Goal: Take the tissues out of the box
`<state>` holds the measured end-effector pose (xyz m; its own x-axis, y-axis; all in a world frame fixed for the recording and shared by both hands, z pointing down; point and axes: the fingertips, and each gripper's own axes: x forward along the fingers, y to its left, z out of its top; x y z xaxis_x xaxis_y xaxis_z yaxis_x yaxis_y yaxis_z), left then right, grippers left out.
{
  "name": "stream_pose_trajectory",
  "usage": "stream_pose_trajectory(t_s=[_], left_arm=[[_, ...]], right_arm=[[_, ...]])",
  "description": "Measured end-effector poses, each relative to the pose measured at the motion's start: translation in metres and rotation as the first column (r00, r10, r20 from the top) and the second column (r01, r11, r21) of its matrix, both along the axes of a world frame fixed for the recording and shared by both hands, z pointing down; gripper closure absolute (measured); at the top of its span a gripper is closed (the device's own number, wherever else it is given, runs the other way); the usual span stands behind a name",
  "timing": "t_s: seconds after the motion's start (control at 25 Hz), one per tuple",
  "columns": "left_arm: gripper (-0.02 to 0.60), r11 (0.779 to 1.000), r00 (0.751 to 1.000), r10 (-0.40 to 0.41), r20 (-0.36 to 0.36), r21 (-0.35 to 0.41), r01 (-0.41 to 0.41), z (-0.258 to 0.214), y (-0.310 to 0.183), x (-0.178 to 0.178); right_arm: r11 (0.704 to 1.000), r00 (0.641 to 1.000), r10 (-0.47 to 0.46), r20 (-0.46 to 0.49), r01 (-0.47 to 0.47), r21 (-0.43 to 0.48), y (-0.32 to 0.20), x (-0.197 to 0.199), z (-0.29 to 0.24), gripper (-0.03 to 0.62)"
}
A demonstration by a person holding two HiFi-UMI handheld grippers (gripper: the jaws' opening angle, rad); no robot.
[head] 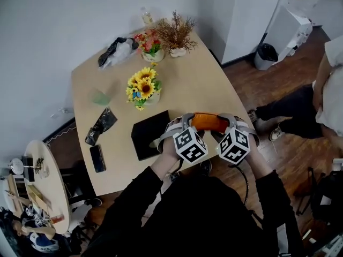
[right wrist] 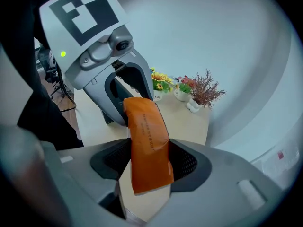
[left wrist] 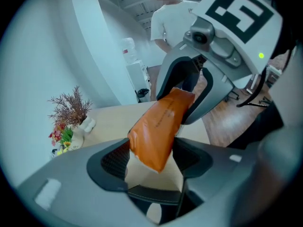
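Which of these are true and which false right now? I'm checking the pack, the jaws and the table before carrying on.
1. Both grippers hold the orange pack at once. True: the left gripper and the right gripper each have their jaws closed on it.
2. The orange pack lies flat on the table. False: it is up off the tabletop, held at one end by each gripper.
3. A bunch of sunflowers stands on the table. True.
4. The phone lies on top of the black box. False: it lies on bare tabletop, apart from the box.
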<state>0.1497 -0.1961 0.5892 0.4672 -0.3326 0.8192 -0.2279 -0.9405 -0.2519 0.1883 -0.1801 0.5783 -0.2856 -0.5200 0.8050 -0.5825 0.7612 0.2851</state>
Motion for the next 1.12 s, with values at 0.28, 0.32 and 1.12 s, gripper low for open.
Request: stream_pose_trajectory(t_s=[0.28, 0.32, 1.12], left_arm=[[0.310, 0.999, 0.999, -0.028, 0.032, -0.037, 0.029, 0.028, -0.003, 0.000], [0.310, 0.999, 0.999, -0.028, 0.040, -0.041, 0.030, 0.033, -0.004, 0.001], [0.209, 0.982, 0.985, -0.170, -0.021, -0.083, 0.168, 0.049, -0.004, -0.010]], right_arm=[[0.999, 0.999, -0.038, -0.011, 0.038, -0.039, -0.003, 0.001, 0.026, 0.338], [0.998, 0.999, -0.041, -0.013, 0.040, -0.047, -0.004, 0.002, 0.032, 0.336], [0.992, 0.980, 0.044, 0.193, -0.021, -0.122, -0.003, 0.016, 0.059, 0.214]])
